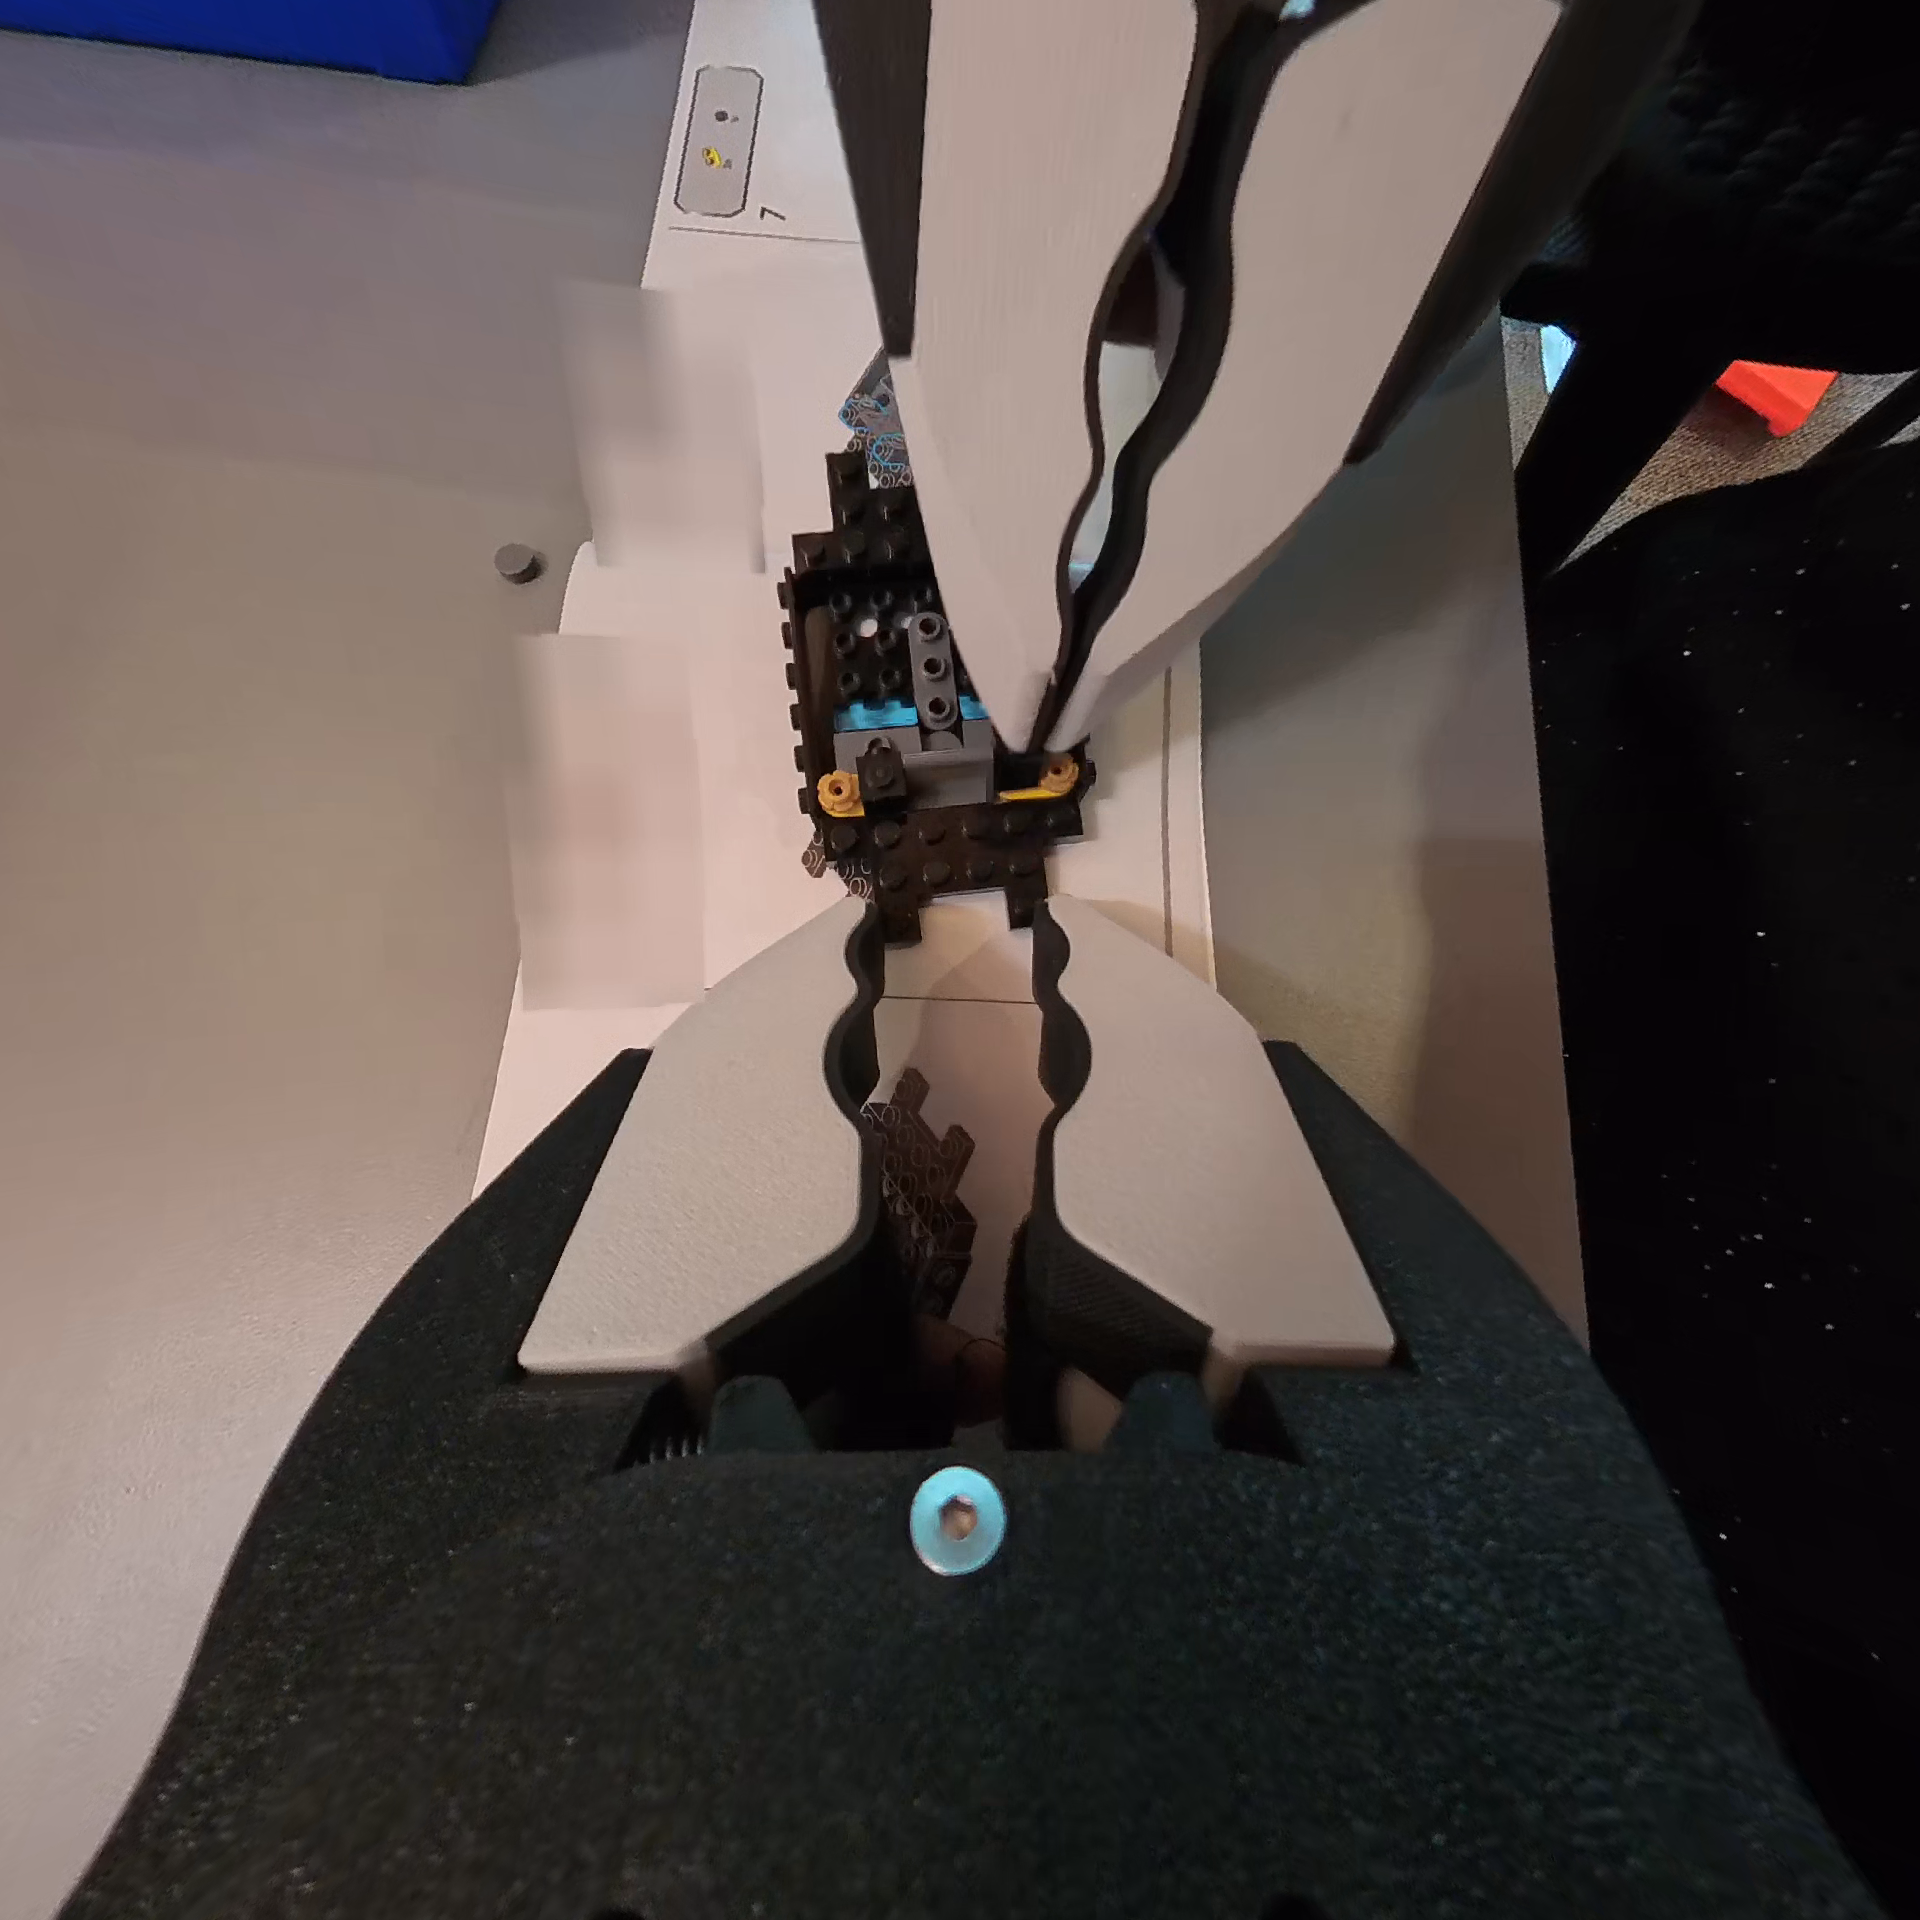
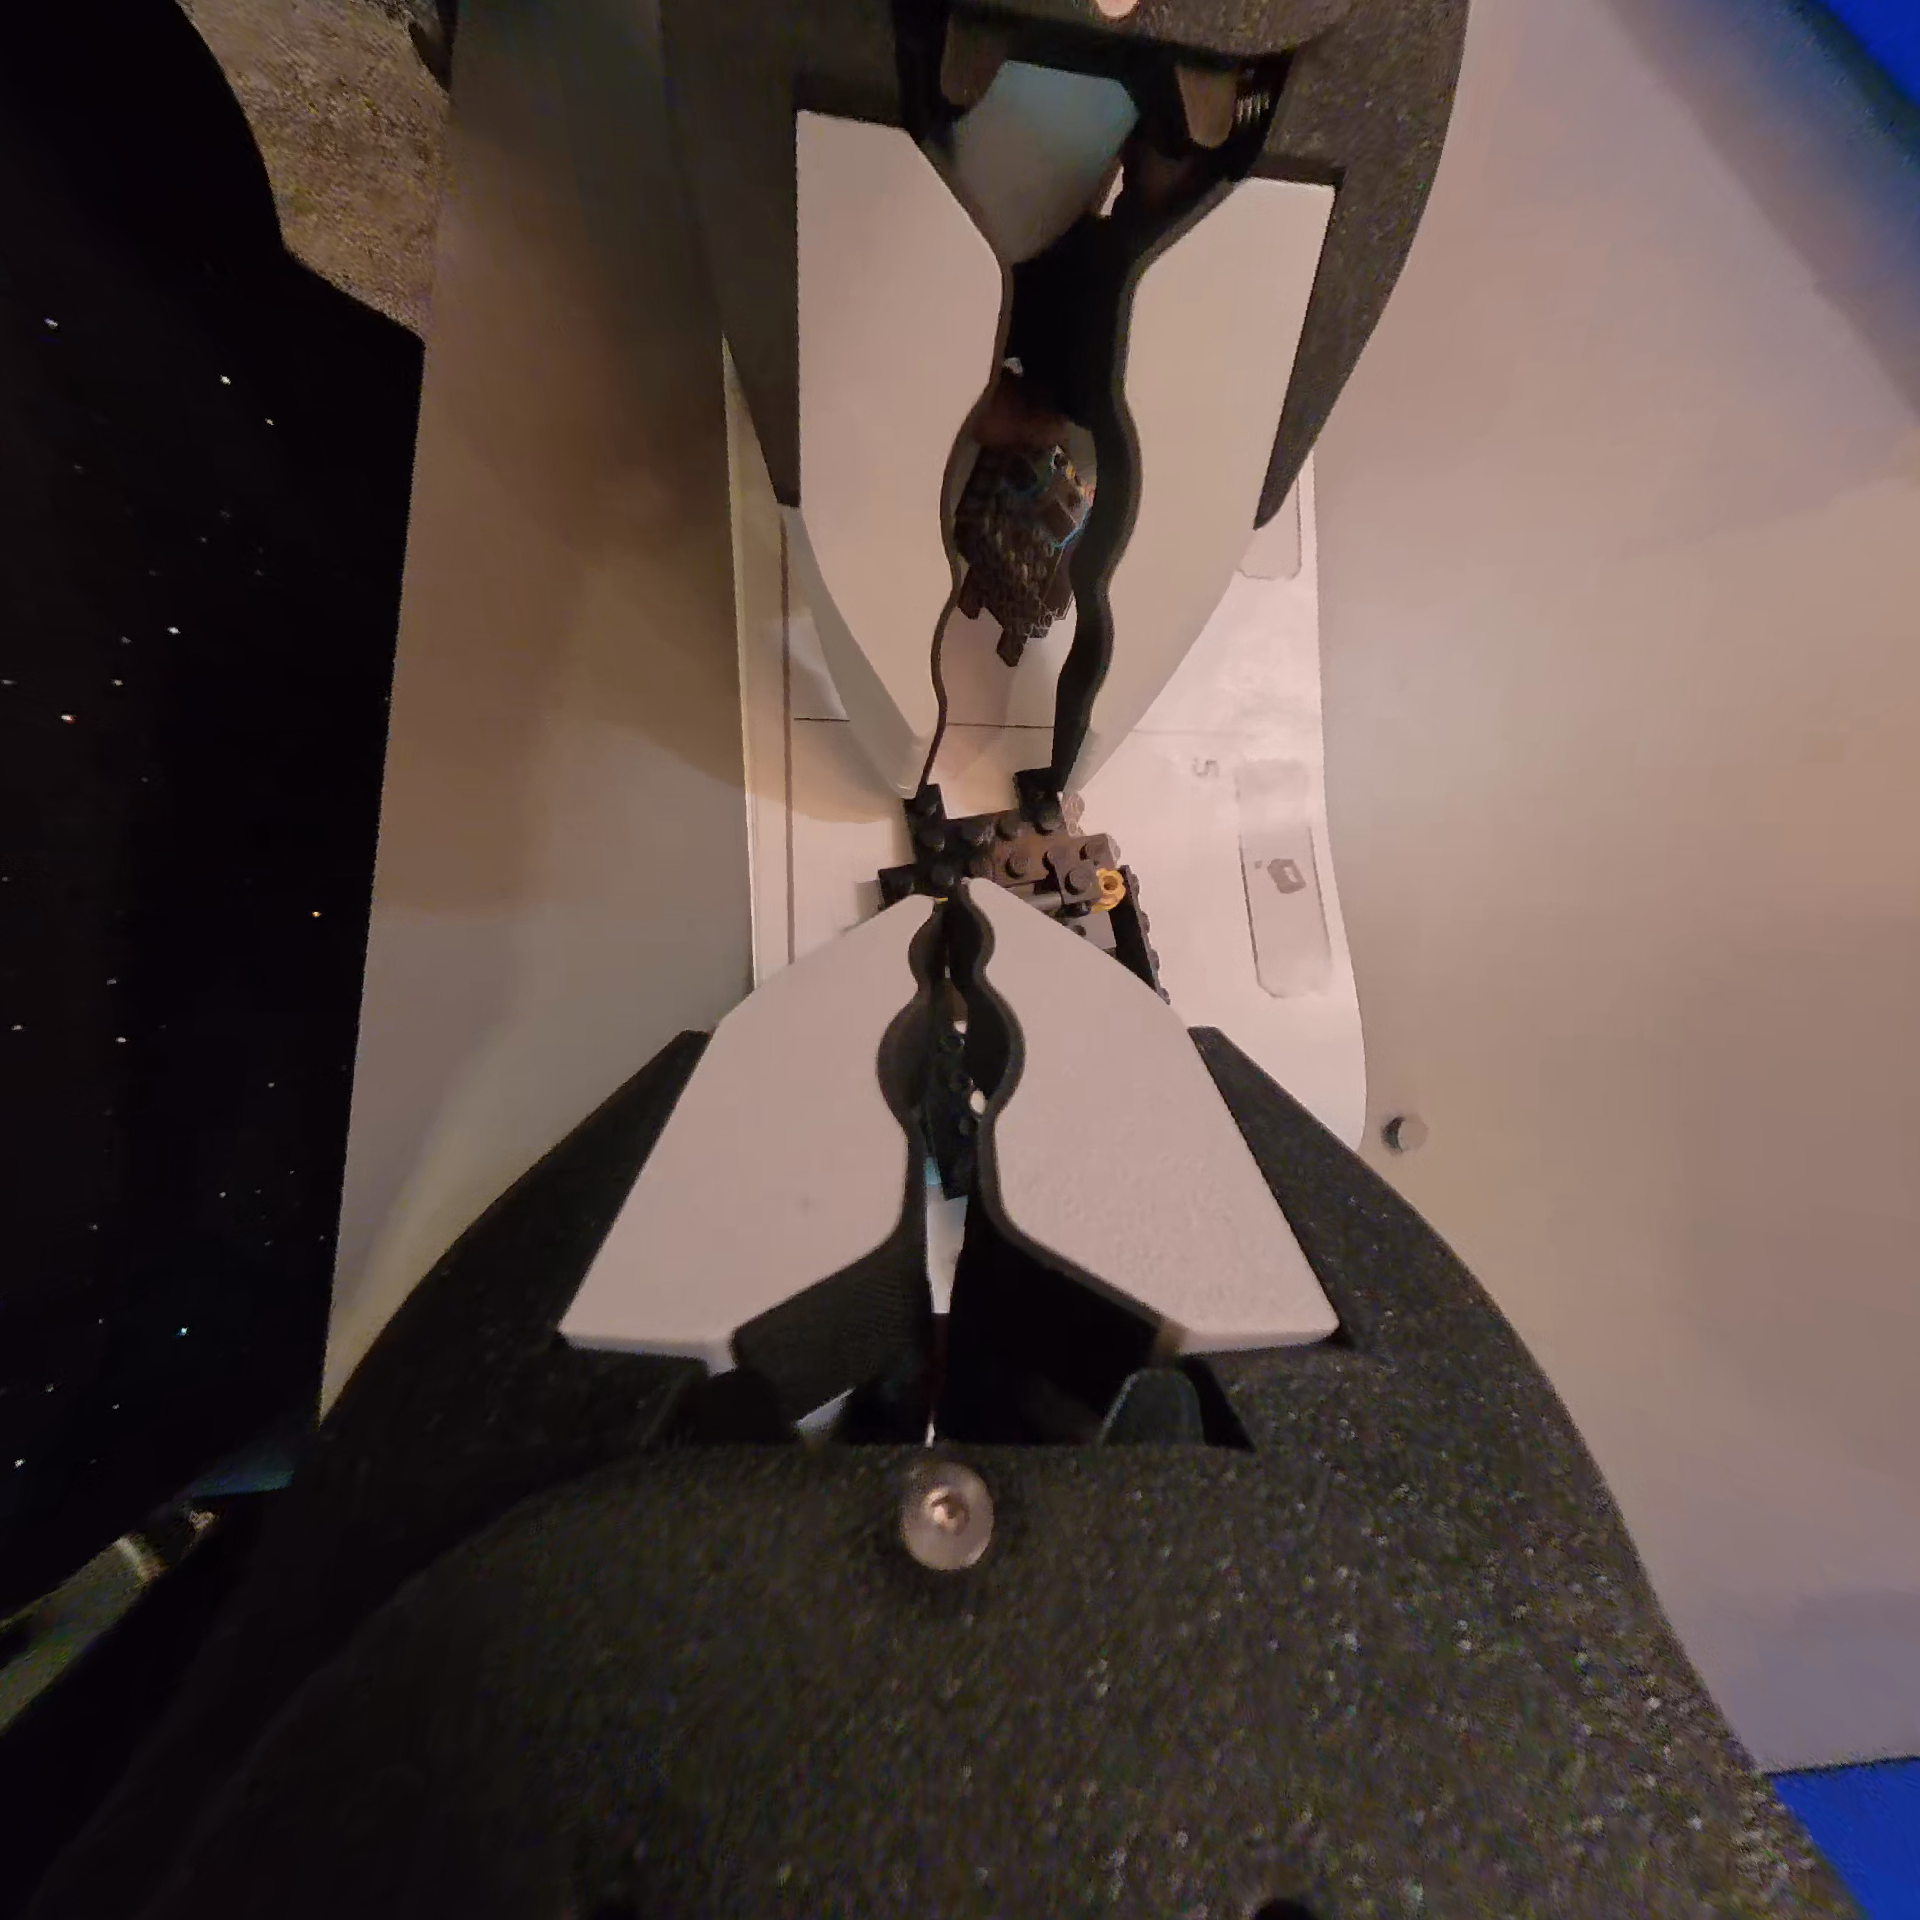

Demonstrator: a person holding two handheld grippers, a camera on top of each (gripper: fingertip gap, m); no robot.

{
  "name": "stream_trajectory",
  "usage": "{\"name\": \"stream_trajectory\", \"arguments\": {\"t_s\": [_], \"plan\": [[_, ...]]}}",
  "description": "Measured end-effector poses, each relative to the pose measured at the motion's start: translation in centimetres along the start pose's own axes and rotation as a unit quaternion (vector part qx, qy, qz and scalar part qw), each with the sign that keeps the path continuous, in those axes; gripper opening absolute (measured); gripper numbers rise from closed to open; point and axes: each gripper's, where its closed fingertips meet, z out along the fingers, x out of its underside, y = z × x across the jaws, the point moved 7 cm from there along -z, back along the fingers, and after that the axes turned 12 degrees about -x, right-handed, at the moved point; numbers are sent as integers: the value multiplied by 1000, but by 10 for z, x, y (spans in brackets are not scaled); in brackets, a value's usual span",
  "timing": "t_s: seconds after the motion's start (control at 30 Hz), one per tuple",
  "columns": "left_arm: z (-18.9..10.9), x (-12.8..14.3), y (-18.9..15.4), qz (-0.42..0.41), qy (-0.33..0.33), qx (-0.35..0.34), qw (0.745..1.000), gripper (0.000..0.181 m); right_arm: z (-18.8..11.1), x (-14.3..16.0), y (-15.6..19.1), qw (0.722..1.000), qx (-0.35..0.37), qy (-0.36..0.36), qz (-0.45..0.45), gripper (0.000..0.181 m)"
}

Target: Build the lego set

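- The left gripper's fingers stand partly open, tips at the two prongs on the near end of the black model; they seem to brace it, though a firm clamp cannot be confirmed.
- The right gripper's fingers are almost closed and pinch a thin yellow piece at the model's near-right corner, next to a gold stud.
- The model lies on the open booklet, which rests on the white table near its right edge.
- It looks light and rigid but fragile: stacked plates and small clipped-on parts, such as the gold stud on its other side, would pop off under a sideways push.
- The best hold is probably the flat black base plate at its ends, squeezing across the edges, not the grey block or the blue piece on top.
- A loose grey stud sits on the table left of the booklet.
- No container is clearly in view; only a blue object at the far-left corner, contents unseen.
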Motion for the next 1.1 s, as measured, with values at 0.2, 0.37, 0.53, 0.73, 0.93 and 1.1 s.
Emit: {"name": "stream_trajectory", "arguments": {"t_s": [0.2,0.37,0.53,0.73,0.93,1.1], "plan": [[0,0,0,1,0,-1,1000,27,2,-3,-1,1000,-12,13,6,0],[0,0,0,1,-1,-1,1000,27,3,-4,-3,999,-22,13,27,0],[0,0,0,2,-1,-4,1000,25,5,-5,-3,999,-24,9,42,0],[0,0,-1,2,1,0,1000,26,0,0,-1,998,-15,-41,33,2],[0,0,0,1,1,1,1000,26,-11,5,-3,999,1,-48,20,5],[0,0,0,3,1,-2,1000,26,-5,-4,-5,999,-10,-30,-13,11]]}}
